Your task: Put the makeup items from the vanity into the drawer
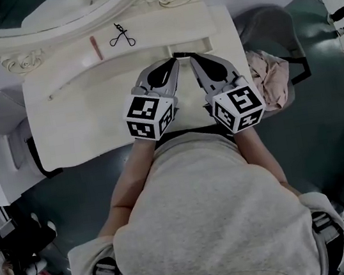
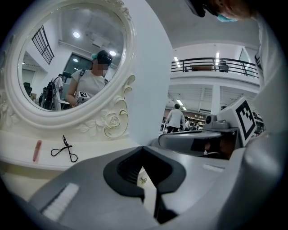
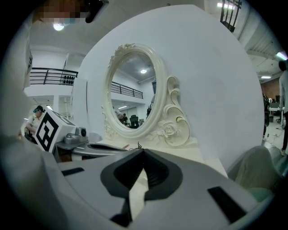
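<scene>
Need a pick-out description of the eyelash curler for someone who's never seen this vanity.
Start at the oval mirror in its carved cream frame; a narrow raised ledge runs just below it. Two small items lie there, apart. The eyelash curler is the black, thin, scissor-shaped one with loop handles, beside a plain pink stick.

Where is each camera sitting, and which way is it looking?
Head view: on the person's head, looking steeply down at the vanity; shows arms, shirt, left tongs, right tongs.
Left gripper view: on the left tongs, facing the mirror; right tongs alongside.
Right gripper view: on the right tongs, facing the mirror; left tongs alongside.
Shared: head and left gripper views both show the eyelash curler.
</scene>
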`<state>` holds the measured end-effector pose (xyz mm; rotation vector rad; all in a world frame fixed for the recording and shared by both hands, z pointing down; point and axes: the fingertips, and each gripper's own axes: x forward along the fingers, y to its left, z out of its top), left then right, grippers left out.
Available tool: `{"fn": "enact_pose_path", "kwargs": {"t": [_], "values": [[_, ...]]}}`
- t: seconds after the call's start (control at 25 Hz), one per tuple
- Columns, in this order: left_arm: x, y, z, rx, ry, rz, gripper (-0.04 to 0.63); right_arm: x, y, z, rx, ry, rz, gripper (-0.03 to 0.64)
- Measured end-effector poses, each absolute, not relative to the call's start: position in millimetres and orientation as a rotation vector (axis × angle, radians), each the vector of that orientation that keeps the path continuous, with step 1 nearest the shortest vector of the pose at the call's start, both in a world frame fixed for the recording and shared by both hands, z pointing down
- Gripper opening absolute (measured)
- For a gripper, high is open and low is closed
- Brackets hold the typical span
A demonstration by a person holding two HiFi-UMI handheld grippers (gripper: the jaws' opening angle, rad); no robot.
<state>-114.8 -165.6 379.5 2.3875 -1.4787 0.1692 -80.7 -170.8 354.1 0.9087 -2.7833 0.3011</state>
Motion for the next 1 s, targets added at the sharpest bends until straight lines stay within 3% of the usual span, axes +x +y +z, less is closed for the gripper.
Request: {"fn": "enact_pose_path", "kwargs": {"t": [1.0], "values": [[-113.2, -169.2, 387.6, 2.398, -1.461, 0.215, 0.009, -82.5, -173.6, 358.9, 0.908, -2.778, 0.323, 0.008]]}}
